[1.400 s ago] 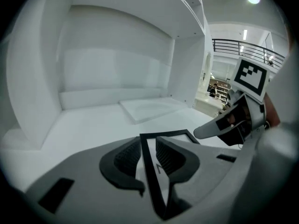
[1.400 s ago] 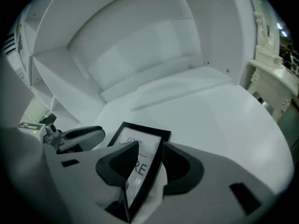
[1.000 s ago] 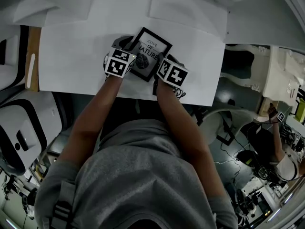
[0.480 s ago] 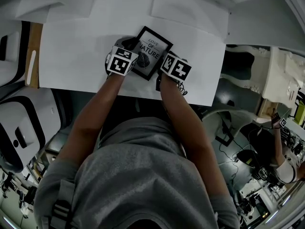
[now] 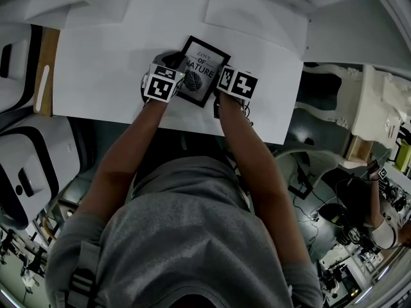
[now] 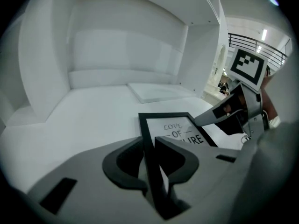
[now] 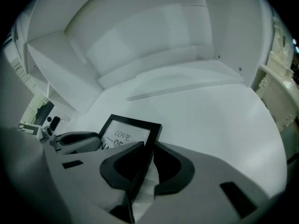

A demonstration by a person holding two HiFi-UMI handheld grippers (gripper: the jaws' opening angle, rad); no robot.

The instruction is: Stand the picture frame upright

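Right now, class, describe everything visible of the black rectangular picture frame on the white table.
The black rectangular picture frame has a dark border round a white print reading LOVE OF NATURE above a dark round drawing. It lies face up, skewed, on the white table. The left gripper pinches its left edge and the right gripper its right edge; both grippers' jaws have just been closing on it.

Picture frame (image 5: 203, 70) sides hidden under left claw (image 6: 149, 143), right claw (image 7: 149, 148).

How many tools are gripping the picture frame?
2. The left tool clamps the picture frame at its left edge, the right tool at its right edge; both have just been closing on it.
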